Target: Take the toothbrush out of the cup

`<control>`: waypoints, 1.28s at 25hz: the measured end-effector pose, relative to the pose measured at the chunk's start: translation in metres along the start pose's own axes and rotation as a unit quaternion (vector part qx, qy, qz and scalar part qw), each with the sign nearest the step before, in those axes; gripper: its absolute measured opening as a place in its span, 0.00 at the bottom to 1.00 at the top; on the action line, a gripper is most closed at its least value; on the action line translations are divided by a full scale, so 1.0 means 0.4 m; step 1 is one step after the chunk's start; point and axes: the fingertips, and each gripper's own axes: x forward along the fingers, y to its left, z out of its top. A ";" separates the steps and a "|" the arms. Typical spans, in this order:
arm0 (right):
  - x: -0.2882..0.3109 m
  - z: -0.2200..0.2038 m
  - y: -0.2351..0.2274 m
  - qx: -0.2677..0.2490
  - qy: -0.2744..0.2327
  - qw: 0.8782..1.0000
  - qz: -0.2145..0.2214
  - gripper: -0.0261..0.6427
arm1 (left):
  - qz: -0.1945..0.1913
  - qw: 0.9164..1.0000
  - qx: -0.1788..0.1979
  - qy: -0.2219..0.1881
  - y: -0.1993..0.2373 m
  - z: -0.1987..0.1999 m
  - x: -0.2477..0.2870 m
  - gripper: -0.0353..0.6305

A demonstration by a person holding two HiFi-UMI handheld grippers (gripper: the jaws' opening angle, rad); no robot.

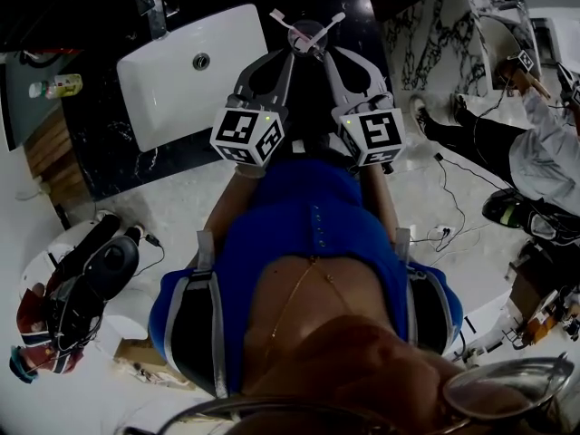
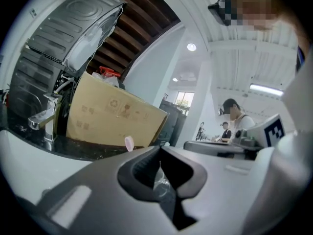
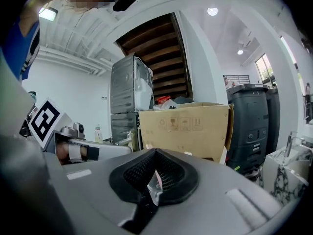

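seems a mock bathroom inside a lab hall: white rectangular ceramic basin (image 1: 168, 84) set in black marbled stone desk (image 1: 104, 143), big brown cardboard box (image 3: 183, 129), black cables (image 1: 450, 193) across pale floor (image 1: 181, 202), seated person (image 2: 235, 115) at work.

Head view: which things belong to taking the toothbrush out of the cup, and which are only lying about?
For the job: cup, toothbrushes, left gripper, right gripper.
Lying about: sink, faucet, bottle, cardboard box.

Glossy white ceramic sink (image 1: 168, 107) sits in a polished black veined stone bench (image 1: 95, 143). Matt grey plastic left gripper (image 2: 160, 153) and right gripper (image 3: 155, 155), ribbed black jaws nipping crinkled clear film (image 2: 161, 184) (image 3: 154, 186). Matt brown cardboard box (image 3: 183, 131).
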 end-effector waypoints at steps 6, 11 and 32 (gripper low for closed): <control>-0.016 -0.019 -0.042 0.007 0.009 1.000 -0.020 0.04 | 0.010 1.000 -0.007 0.011 0.032 -0.022 0.030 0.06; -0.030 -0.025 -0.075 0.003 0.011 0.999 -0.036 0.04 | 0.020 0.998 -0.051 0.015 0.082 -0.057 0.060 0.09; -0.049 -0.060 -0.144 0.004 0.045 0.995 -0.083 0.04 | -0.017 0.982 -0.188 -0.015 0.174 -0.093 0.178 0.14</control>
